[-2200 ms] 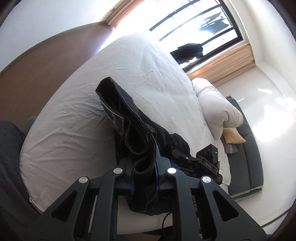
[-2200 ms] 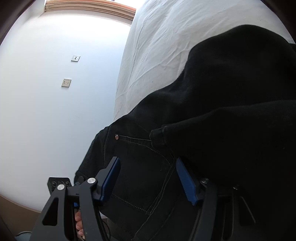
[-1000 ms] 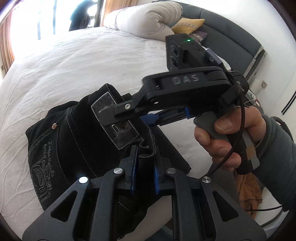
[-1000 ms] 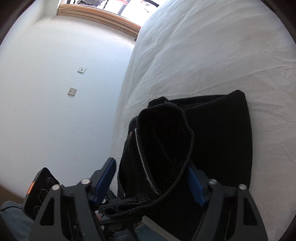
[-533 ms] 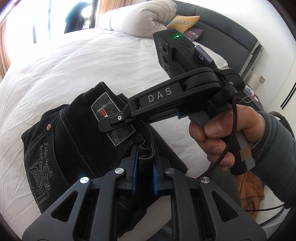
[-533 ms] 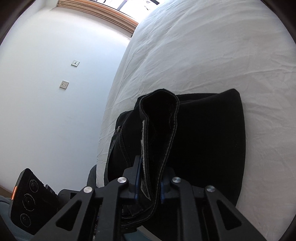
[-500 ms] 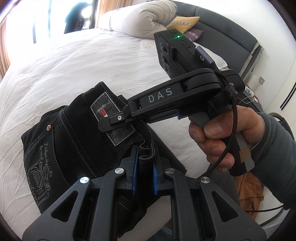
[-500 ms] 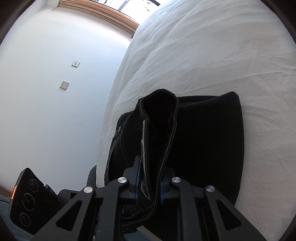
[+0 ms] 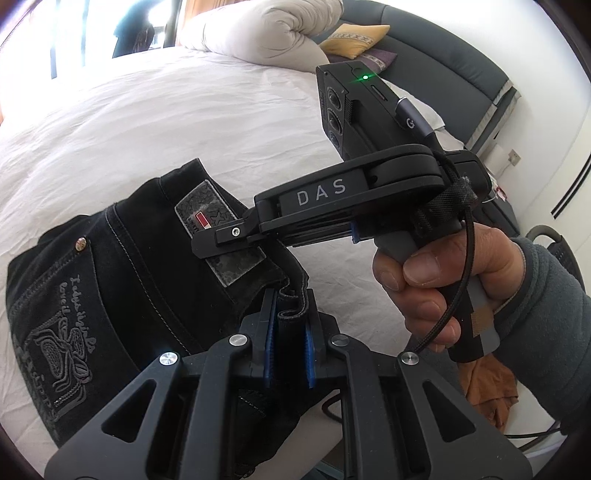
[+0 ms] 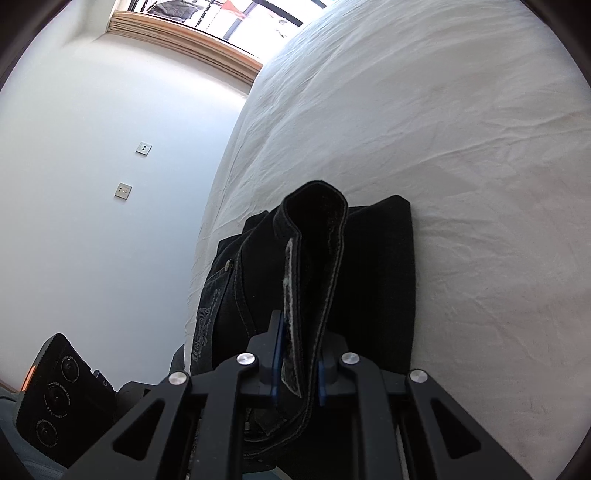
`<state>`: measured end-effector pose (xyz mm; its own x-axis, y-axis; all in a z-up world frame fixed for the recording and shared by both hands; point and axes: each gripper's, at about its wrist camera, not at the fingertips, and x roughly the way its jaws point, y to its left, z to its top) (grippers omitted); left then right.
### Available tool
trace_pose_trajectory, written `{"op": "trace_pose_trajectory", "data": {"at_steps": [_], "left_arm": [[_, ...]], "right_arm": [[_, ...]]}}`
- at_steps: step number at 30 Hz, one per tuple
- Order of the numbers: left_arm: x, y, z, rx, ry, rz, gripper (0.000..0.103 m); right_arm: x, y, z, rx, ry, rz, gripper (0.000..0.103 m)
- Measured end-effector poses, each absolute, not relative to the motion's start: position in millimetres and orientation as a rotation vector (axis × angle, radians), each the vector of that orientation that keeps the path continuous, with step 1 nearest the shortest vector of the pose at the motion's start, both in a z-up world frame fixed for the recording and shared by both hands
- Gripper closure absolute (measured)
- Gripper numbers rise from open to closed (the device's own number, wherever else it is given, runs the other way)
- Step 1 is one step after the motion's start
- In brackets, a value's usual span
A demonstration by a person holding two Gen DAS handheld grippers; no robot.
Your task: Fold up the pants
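Note:
Black jeans [image 9: 122, 280] lie folded on the white bed [image 9: 155, 122] near its edge, back pocket with embroidery and a leather waist patch facing up. My left gripper [image 9: 290, 314] is shut on the waistband edge of the jeans. My right gripper [image 10: 299, 343] is shut on a doubled waistband fold of the jeans [image 10: 373, 280] that stands up between its pads. The right gripper also shows in the left wrist view [image 9: 207, 247], held by a hand just above the waist patch.
A rolled white duvet [image 9: 266, 33], a yellow cushion [image 9: 351, 33] and a dark grey headboard [image 9: 461, 66] stand at the bed's far end. A white wall [image 10: 92, 184] with two switch plates runs beside the bed. Orange cloth [image 9: 487, 391] lies on the floor.
The right gripper, open around the waistband a second ago, has shut on it. Both grippers have shifted slightly with the jeans; the left stays shut.

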<state>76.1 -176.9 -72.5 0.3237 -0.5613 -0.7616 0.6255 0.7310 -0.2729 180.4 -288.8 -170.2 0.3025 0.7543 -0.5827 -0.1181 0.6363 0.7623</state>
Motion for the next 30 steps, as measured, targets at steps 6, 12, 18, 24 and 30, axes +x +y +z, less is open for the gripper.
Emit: {"op": "trace_pose_trajectory", "data": {"at_steps": [6,12,18,24,30], "left_arm": [[81.0,-176.1,-95.0,0.086,1.003,-0.786,0.092],[80.7,-124.0,-55.1,-0.004,0.953,-0.778,0.091],[111.2,-39.1,-33.8,-0.132,0.9,-0.606,0.091],[148.5,-23.3,-82.5,-0.164,0.968,-0.558,0.091],[176.7,-23.6,-131.3,-0.185,1.023,-0.541,0.091]], "right_arm": [[176.7,-290.5,-192.6,0.694,1.131,0.616,0.088],[173.9,-290.0,-212.7,0.781,1.104,0.611,0.085],[172.7,-291.6,-212.7,0.82,1.095,0.609,0.074],[157.9,-309.3,-176.4,0.813,1.041,0.454,0.04],[129.3,-264.2,-151.5,0.824,0.985,0.69,0.04]]}}
